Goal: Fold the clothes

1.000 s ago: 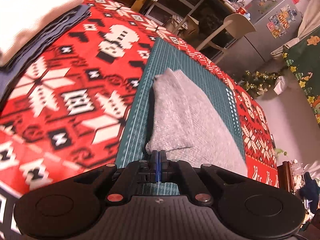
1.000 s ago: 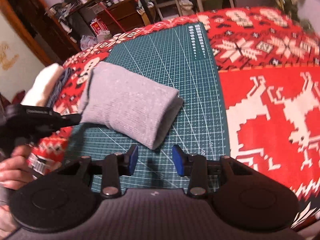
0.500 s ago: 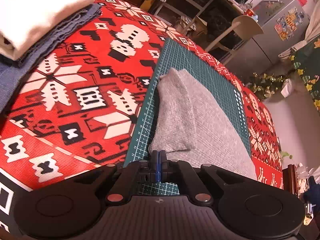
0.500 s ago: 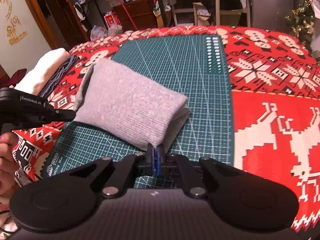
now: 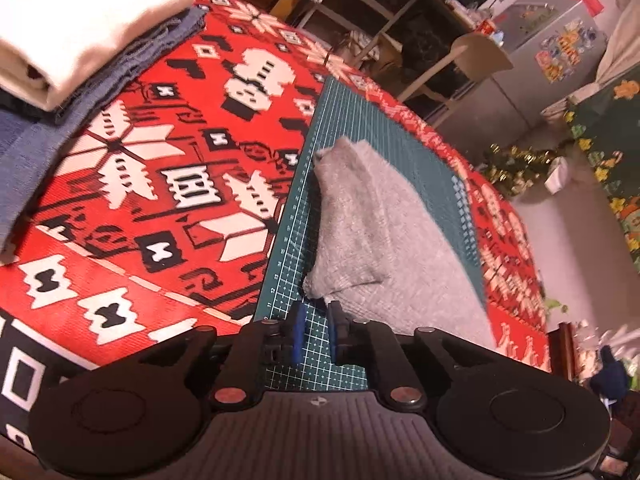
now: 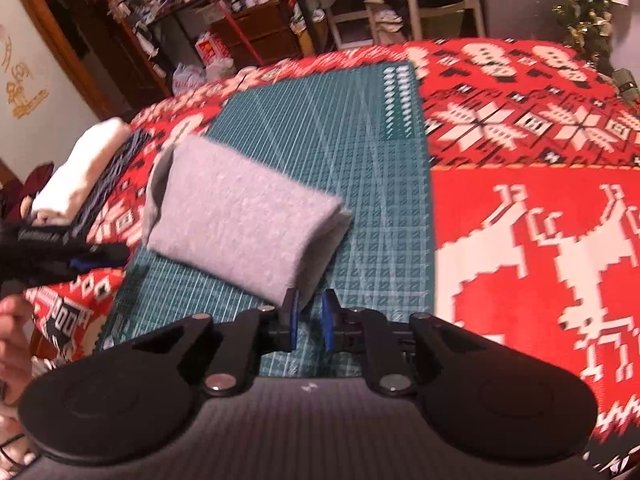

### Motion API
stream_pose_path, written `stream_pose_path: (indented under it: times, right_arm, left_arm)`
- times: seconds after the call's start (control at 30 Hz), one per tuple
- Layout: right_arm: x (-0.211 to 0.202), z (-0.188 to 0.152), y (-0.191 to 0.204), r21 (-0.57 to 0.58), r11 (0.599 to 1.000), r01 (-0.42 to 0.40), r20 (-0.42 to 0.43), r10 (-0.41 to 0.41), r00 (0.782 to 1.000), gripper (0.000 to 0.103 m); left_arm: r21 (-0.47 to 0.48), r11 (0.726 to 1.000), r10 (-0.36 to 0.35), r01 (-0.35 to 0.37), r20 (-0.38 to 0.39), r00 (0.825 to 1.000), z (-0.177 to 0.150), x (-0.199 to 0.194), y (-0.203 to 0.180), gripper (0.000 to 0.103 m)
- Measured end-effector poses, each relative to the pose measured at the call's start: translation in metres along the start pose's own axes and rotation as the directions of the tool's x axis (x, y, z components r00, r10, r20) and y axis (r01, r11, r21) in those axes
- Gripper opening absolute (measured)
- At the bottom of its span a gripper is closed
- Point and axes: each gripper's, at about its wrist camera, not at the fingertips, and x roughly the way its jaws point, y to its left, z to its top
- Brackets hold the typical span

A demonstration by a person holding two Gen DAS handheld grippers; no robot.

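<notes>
Folded grey garment (image 6: pixel 244 216) lies on the green gridded cutting mat (image 6: pixel 360 152), toward the mat's left half as the right wrist view has it; soft nubbly knit, folded into a thick rounded-edge rectangle, one looser flap along its left side. Right gripper (image 6: pixel 309 314): blue-padded jaws opening, a narrow gap between them; the garment's near corner sits just ahead of the left pad, nothing pinched between the pads. Left gripper (image 5: pixel 316 330): jaws likewise opening, slim gap showing bare mat grid; the garment's near left corner lies just beyond the fingertips, not held. In the right wrist view the left gripper (image 6: pixel 80 258) sits off the garment's left edge, a hand (image 6: pixel 12 344) behind it. Mat is smooth with white ruled lines, laid over a red, white and black patterned woven cloth (image 5: pixel 132 184). Stack of folded clothes (image 5: pixel 76 28), cream on blue, well apart to the left.
</notes>
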Motion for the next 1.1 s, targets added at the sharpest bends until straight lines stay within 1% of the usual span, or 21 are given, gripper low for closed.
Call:
stream_pose_path:
  times: [0.07, 0.1, 0.17, 0.23, 0.33, 0.4, 0.5, 0.6, 0.63, 0.67, 0.7, 0.8, 0.9, 1.0, 1.03, 1.1]
  right_arm:
    - [-0.005, 0.007, -0.008, 0.035, 0.999, -0.009, 0.024, 0.008, 1.000, 0.018]
    - [-0.007, 0.010, -0.012, 0.057, 0.998, -0.016, 0.032, 0.014, 0.999, 0.018]
    - [-0.007, 0.018, -0.020, 0.096, 0.995, -0.035, 0.053, 0.030, 0.998, 0.018]
    - [-0.006, 0.026, -0.026, 0.127, 0.991, -0.037, 0.070, 0.028, 0.997, 0.018]
    - [0.001, 0.036, -0.033, 0.157, 0.987, -0.034, 0.072, 0.023, 0.997, 0.018]
    - [0.006, 0.039, -0.036, 0.167, 0.986, -0.023, 0.059, 0.014, 0.998, 0.018]
    - [0.011, 0.043, -0.041, 0.173, 0.985, -0.010, 0.045, 0.002, 0.999, 0.018]
    - [0.015, 0.048, -0.044, 0.168, 0.985, -0.026, 0.044, 0.019, 0.999, 0.022]
    - [0.017, 0.051, -0.045, 0.164, 0.986, -0.038, 0.046, 0.031, 0.998, 0.027]
    - [0.019, 0.054, -0.046, 0.164, 0.985, -0.052, 0.047, 0.045, 0.998, 0.032]
    - [0.021, 0.057, -0.047, 0.164, 0.984, -0.068, 0.047, 0.062, 0.997, 0.033]
    - [0.034, 0.066, -0.052, 0.176, 0.978, -0.115, 0.032, 0.111, 0.993, 0.035]
    - [0.051, 0.069, -0.054, 0.172, 0.976, -0.136, -0.009, 0.139, 0.990, 0.035]
    - [0.068, 0.069, -0.056, 0.143, 0.978, -0.154, -0.052, 0.163, 0.985, 0.034]
    - [0.072, 0.068, -0.058, 0.133, 0.978, -0.159, -0.051, 0.167, 0.985, 0.031]
    - [0.074, 0.068, -0.059, 0.122, 0.977, -0.175, -0.053, 0.182, 0.982, 0.030]
  left_arm:
    - [-0.015, 0.999, -0.028, 0.029, 0.021, 0.999, 0.007, -0.004, 0.000, 0.011]
    - [-0.020, 0.999, -0.040, 0.041, 0.030, 0.999, 0.011, -0.004, -0.001, 0.011]
    - [-0.012, 0.998, -0.053, 0.054, 0.042, 0.998, 0.023, -0.001, -0.007, 0.011]
    - [0.009, 0.998, -0.063, 0.062, 0.046, 0.997, 0.034, 0.009, -0.016, 0.011]
    - [0.016, 0.996, -0.091, 0.091, 0.020, 0.996, 0.047, 0.029, -0.025, 0.012]
    - [0.031, 0.996, -0.082, 0.082, -0.009, 0.997, 0.050, 0.043, -0.032, 0.015]
    - [0.077, 0.996, -0.048, 0.052, -0.058, 0.997, 0.045, 0.057, -0.040, 0.022]
    - [0.084, 0.995, -0.048, 0.052, -0.057, 0.997, 0.039, 0.048, -0.039, 0.028]
    - [0.072, 0.995, -0.064, 0.068, -0.057, 0.996, 0.036, 0.042, -0.036, 0.033]
    - [0.061, 0.995, -0.079, 0.083, -0.057, 0.995, 0.034, 0.036, -0.034, 0.035]
    - [0.051, 0.994, -0.092, 0.095, -0.056, 0.994, 0.032, 0.030, -0.032, 0.038]
    - [0.029, 0.991, -0.127, 0.130, -0.071, 0.989, 0.021, 0.013, -0.027, 0.044]
    - [0.011, 0.991, -0.133, 0.136, -0.111, 0.985, 0.008, 0.010, -0.025, 0.045]
    - [0.010, 0.994, -0.107, 0.110, -0.143, 0.984, -0.003, 0.017, -0.024, 0.045]
    - [0.004, 0.995, -0.102, 0.104, -0.150, 0.983, -0.005, 0.020, -0.023, 0.045]
    - [-0.006, 0.996, -0.091, 0.091, -0.162, 0.983, -0.008, 0.026, -0.022, 0.045]
